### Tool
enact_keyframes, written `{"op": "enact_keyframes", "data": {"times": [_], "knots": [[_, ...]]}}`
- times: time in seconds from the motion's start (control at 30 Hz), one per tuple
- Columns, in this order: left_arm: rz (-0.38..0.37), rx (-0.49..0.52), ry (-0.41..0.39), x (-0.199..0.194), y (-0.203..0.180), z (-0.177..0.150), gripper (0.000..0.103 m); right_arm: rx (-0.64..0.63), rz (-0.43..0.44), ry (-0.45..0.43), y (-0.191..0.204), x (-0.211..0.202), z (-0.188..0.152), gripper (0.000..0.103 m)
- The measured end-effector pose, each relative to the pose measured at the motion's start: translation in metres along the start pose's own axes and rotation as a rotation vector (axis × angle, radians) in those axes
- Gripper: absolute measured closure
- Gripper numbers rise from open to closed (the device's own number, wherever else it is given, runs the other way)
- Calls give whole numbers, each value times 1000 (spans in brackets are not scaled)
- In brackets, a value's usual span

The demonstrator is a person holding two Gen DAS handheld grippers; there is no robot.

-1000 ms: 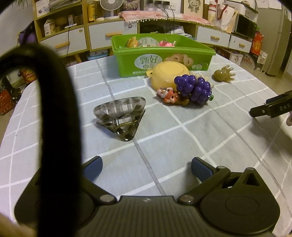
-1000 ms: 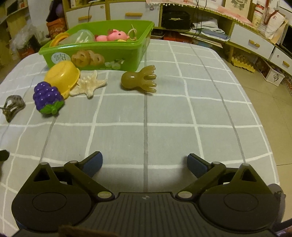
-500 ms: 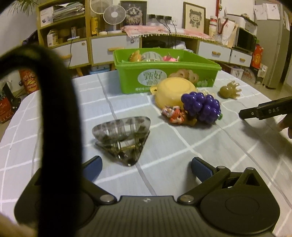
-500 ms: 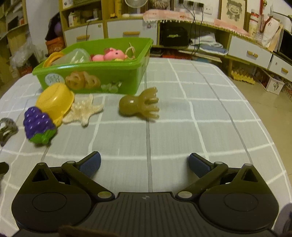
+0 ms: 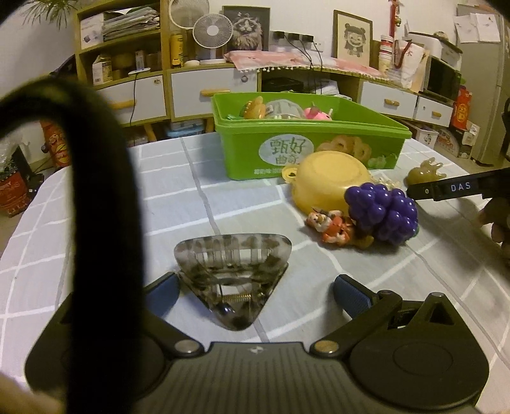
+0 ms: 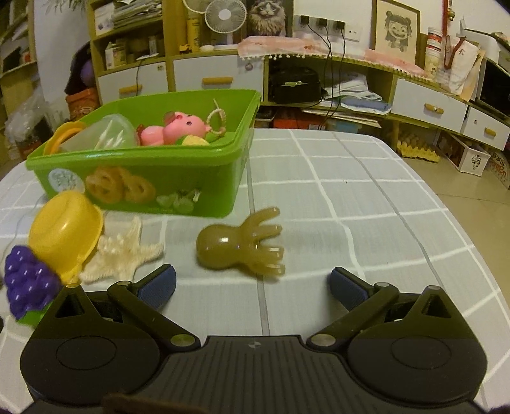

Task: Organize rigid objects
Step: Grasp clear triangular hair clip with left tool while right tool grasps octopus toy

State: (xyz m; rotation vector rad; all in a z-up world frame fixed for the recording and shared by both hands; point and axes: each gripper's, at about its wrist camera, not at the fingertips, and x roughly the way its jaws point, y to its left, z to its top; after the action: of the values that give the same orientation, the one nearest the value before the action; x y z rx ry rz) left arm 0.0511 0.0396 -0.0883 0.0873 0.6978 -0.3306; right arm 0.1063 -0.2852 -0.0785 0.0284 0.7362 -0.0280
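Home living room: drawer cabinets (image 6: 216,79), desk fan (image 5: 212,31), framed pictures (image 6: 397,27).

The green plastic bin (image 5: 306,149) is showing a pale oval label (image 5: 287,152) on its front wall, printed with large green Chinese characters reading 甄好曲奇; a line of smaller white print is running beneath the oval, too small to read. The black arm of the right hand-held gripper (image 5: 459,188), reaching in at the right edge of the left wrist view, is carrying the white letters "DAS". In the right wrist view the same oval label (image 6: 62,181) is appearing blurred and unreadable.
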Motion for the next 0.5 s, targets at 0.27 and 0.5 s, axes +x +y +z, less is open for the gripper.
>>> {"op": "enact_keyframes", "data": {"times": [0.27, 0.5], "knots": [[22, -20, -10, 4, 3, 7, 38, 0, -14, -18, 3, 10, 9, 3], [19, -20, -19, 5, 4, 9, 45, -28, 0, -32, 10, 10, 14, 16]]}}
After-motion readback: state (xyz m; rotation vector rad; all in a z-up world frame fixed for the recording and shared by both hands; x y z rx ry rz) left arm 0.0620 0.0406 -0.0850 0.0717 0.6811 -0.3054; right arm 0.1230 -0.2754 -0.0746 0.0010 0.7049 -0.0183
